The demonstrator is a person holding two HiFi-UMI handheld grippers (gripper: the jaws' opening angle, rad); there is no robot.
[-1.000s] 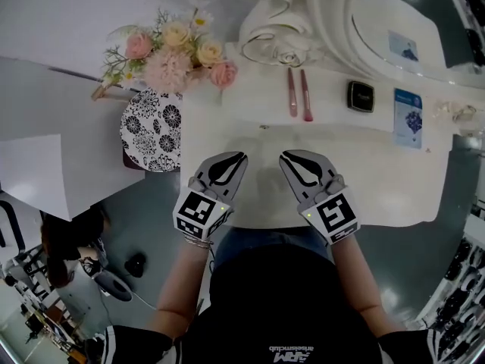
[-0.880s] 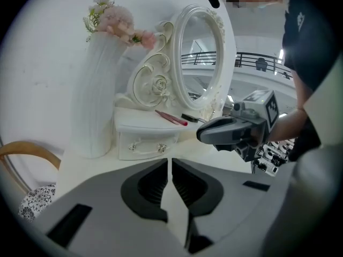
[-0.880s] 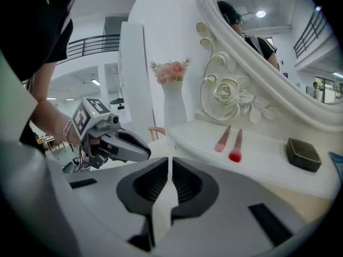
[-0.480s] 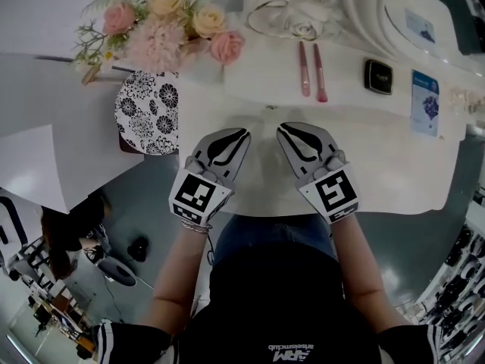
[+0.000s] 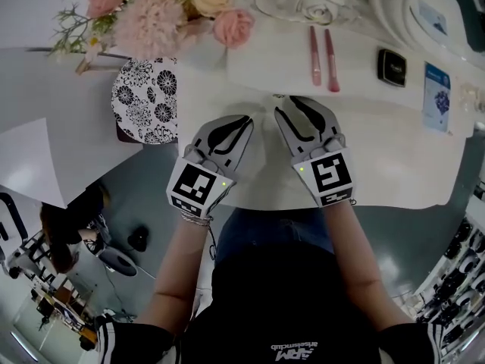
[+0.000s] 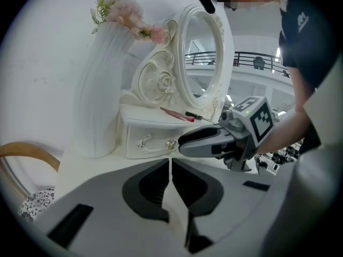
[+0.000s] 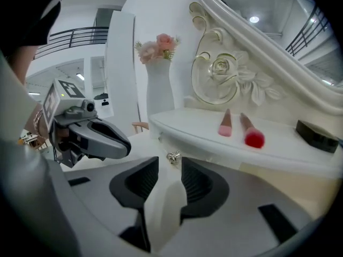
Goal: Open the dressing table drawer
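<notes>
Your right gripper (image 7: 170, 167) has its jaws apart. They have just been opening, and nothing sits between them. Just past their tips, in line with the gap, you can see one metal end of the drawer handle (image 7: 173, 157); the pads are not closed on it.

Your left gripper (image 6: 170, 164) has its jaws drawn together with only a thin slit between the pads, and it holds nothing. It hovers over the bare top of the dressing table (image 5: 394, 165), just to the left of your right gripper and a little further back from the drawer. In the left gripper view your right gripper reaches in from the right, and its tip is at the right-hand end of the handle.

The drawer (image 6: 144, 135) is closed. Its white front sits flush in the low raised unit at the back of the table, under the shelf (image 7: 193, 125), and the curved handle runs across it.

On the shelf above the drawer, two pink brushes (image 5: 322, 48) lie side by side. A black compact (image 5: 392, 67) lies further to the right, and a blue card (image 5: 437, 105) lies beyond that. Behind the shelf the oval mirror (image 6: 203, 52) stands in its carved white frame. To its left a tall ribbed white vase (image 6: 102, 100) holds pink and cream flowers (image 5: 159, 14). A chair (image 5: 144, 101) with a black-and-white flowered seat stands at the table's left end.
</notes>
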